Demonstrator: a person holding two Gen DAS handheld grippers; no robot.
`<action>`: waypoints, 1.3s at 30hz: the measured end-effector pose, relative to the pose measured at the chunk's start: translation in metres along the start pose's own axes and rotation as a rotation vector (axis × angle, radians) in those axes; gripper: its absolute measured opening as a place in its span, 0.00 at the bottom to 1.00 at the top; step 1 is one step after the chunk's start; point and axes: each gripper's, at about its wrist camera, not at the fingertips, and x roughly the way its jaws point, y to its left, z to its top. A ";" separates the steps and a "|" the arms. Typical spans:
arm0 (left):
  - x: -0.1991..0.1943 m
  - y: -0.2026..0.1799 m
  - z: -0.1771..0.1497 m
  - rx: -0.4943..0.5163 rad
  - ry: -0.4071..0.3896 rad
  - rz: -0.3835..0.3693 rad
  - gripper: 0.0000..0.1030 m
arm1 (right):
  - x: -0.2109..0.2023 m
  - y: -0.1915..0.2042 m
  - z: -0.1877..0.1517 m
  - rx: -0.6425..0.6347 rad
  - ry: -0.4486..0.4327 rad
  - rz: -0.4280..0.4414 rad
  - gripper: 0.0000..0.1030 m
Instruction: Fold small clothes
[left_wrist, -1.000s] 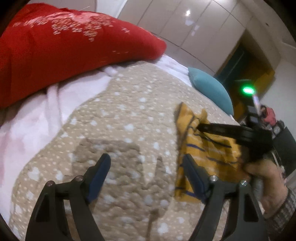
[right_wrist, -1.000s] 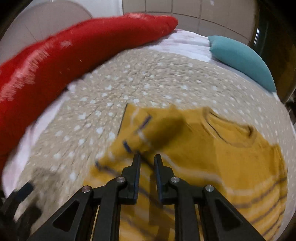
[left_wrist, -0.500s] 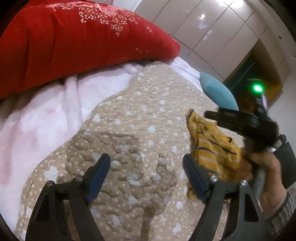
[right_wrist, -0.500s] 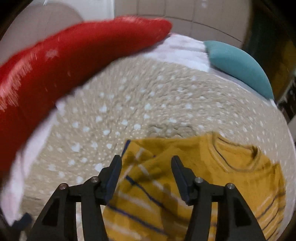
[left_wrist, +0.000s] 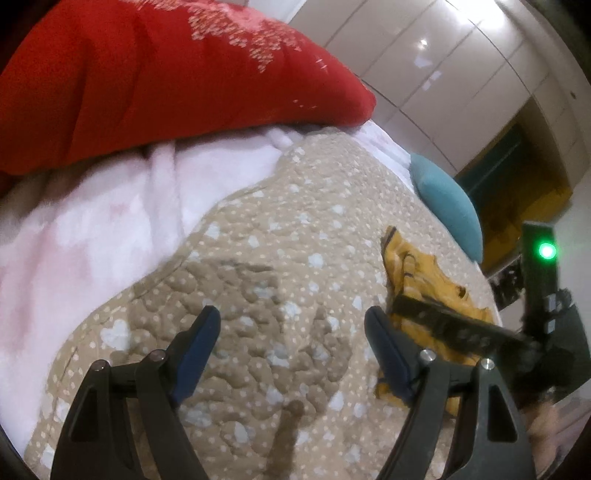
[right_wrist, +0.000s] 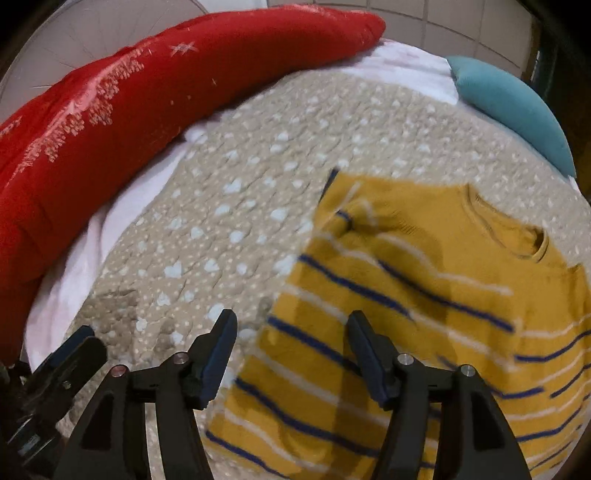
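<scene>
Jaws opening on our right gripper (right_wrist: 291, 354) grip nothing above the striped yellow sweater (right_wrist: 424, 295) lying flat on the quilt (right_wrist: 258, 184), while our left gripper (left_wrist: 291, 343) hovers spread beside it, ready for a fold.

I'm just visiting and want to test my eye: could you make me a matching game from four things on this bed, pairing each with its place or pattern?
Things:
1. mustard-yellow knitted sweater
2. big red embroidered cushion
3. teal pillow
4. beige quilted bedspread

Descriptions:
A. dotted with small white hearts
B. lying flat, crossed by blue and white stripes
C. at the far right edge of the bed
D. stretched along the left side, over white bedding

Pairs: 1-B, 2-D, 3-C, 4-A
</scene>
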 end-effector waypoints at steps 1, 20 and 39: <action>0.000 0.001 -0.001 -0.001 0.002 0.002 0.77 | 0.005 0.007 -0.001 -0.019 -0.006 -0.059 0.66; -0.018 -0.003 -0.014 -0.041 -0.039 0.011 0.77 | 0.018 0.027 -0.015 -0.182 -0.044 -0.341 0.19; 0.004 -0.214 -0.098 0.306 0.183 -0.123 0.78 | -0.107 -0.400 -0.176 0.788 -0.321 0.343 0.20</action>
